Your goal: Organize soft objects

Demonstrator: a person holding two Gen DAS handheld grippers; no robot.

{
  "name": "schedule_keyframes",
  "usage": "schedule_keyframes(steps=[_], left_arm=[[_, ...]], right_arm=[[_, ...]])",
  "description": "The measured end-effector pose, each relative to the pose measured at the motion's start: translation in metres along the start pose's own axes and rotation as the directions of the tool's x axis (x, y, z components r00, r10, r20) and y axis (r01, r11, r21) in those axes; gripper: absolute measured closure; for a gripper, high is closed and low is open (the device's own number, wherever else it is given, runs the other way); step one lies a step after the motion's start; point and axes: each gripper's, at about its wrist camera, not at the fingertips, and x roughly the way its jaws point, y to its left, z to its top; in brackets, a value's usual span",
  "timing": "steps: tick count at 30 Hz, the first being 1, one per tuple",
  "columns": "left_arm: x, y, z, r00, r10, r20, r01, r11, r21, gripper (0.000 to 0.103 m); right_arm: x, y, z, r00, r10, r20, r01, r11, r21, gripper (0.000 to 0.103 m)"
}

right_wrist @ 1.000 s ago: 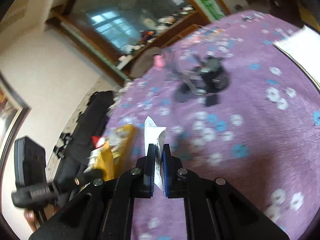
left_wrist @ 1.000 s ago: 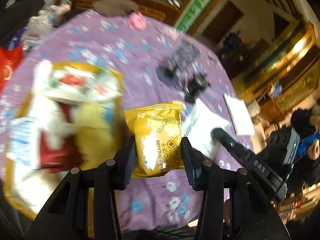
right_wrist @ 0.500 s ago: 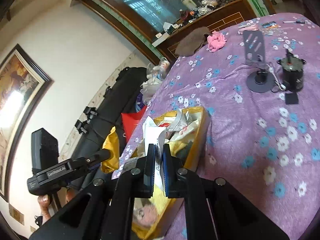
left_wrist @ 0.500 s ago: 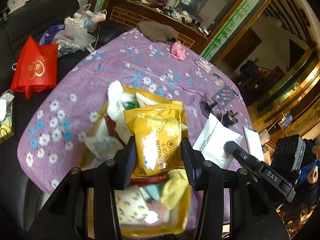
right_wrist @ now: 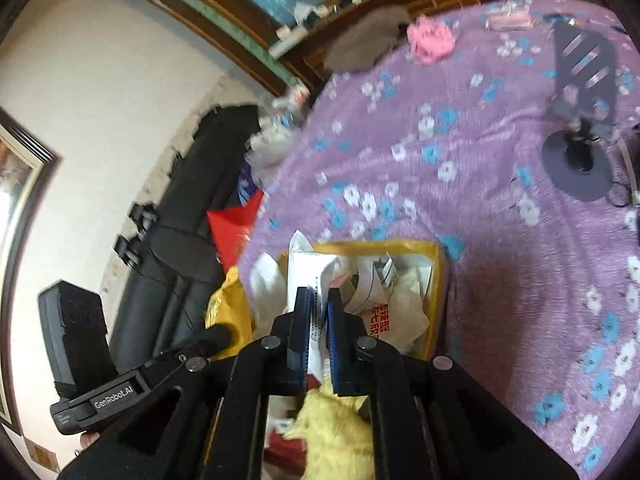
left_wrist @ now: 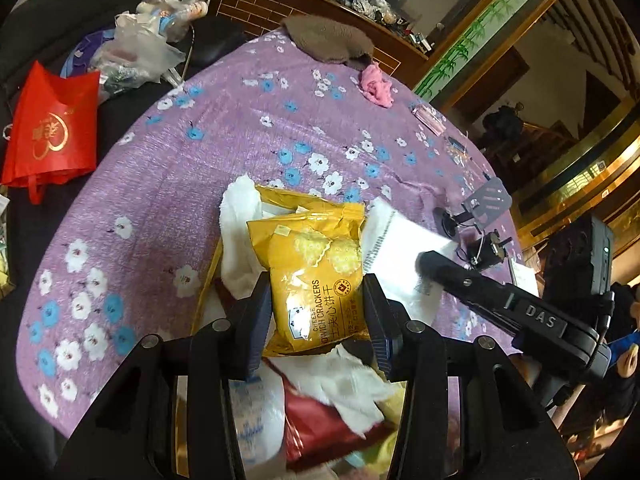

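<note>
Gripping cracker packet (left_wrist: pixel 316 280) in left tool (left_wrist: pixel 316 308), right tool (right_wrist: pixel 318 320) pinching white pouch (right_wrist: pixel 310 276), yellow bin (right_wrist: pixel 438 280) below

Right gripper (right_wrist: pixel 318 320) clamping white packet (right_wrist: pixel 310 276), above yellow box (right_wrist: pixel 436 276)

yellow cracker packet (left_wrist: pixel 316 280) upright | white packet (right_wrist: pixel 314 280) edge-on | both over yellow box (right_wrist: pixel 436 280)

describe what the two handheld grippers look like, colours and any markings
Both are matte black plastic with angular cut-out frames, silver screw heads and blue-edged ribbed pads. The left gripper sees the right one's handle marked "DAS"; the right gripper sees the left's, marked "GenRobot.AI". No cables or sleeves show.
</note>
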Motion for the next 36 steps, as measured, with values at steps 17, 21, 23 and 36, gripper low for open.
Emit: schedule_keyframes(steps=[17, 21, 23, 36], left_arm=[[-0.025, -0.032, -0.032, 0.995, -0.021, 0.096, 0.011, 0.995, 0.103, 0.031], [-0.038, -0.056, -0.063, 0.985, 0.061, 0.163, -0.089, 0.982, 0.167, 0.031], [-0.041, -0.069, -0.080, 0.972, 0.111, 0.205, -0.152, 0.968, 0.198, 0.031], [-0.068, -0.095, -0.130, 0.941, 0.211, 0.263, -0.263, 0.947, 0.182, 0.031]], right_arm=[[-0.046, 0.024, -0.042, 0.995, -0.038, 0.092, 0.053, 0.984, -0.172, 0.046], [-0.065, 0.026, -0.074, 0.994, -0.060, 0.095, 0.082, 0.968, -0.239, 0.046], [-0.071, 0.022, -0.087, 0.992, -0.077, 0.101, 0.099, 0.966, -0.241, 0.046], [-0.111, 0.005, -0.132, 0.982, -0.120, 0.146, 0.147, 0.971, -0.190, 0.030]])
